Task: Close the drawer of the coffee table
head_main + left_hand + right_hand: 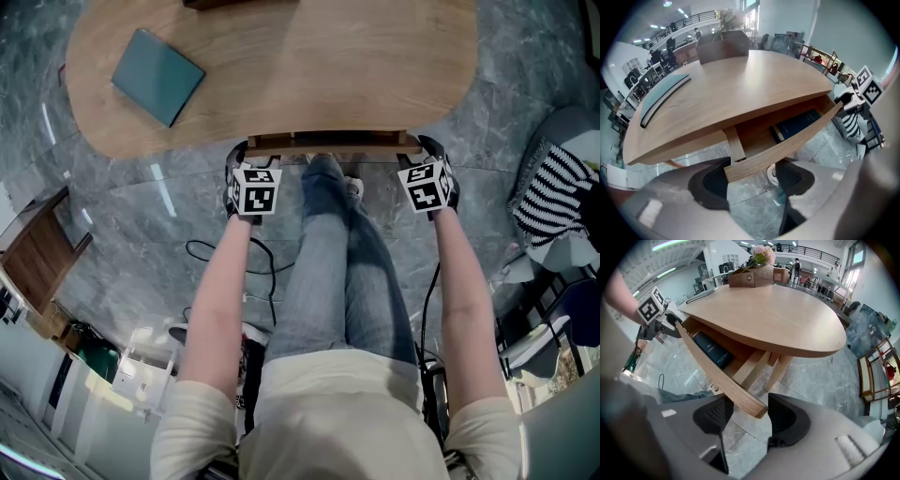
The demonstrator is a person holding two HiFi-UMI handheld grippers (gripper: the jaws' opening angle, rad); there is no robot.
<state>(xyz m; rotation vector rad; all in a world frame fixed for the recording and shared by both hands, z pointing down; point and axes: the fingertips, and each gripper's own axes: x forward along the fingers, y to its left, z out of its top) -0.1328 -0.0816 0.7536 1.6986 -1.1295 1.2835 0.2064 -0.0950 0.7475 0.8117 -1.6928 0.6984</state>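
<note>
Marble floor [131,244] lies under the oval wooden coffee table [328,66].

Your drawer [328,148] stands partly open at centre frame in the head view. Its curved pale-wood front sits just clear of the oval bench [309,66] edge, with a dark blue book [797,124] lying flat inside.

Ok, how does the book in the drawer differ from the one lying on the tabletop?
Colour: the tabletop book is teal, the drawer book dark navy. Place: the tabletop book lies out on the coffee table top, toward your left; the drawer book sits inside the open drawer, under the top. Visibility: the tabletop book shows whole; the drawer book is partly hidden by the drawer front. Both lie flat.
</note>
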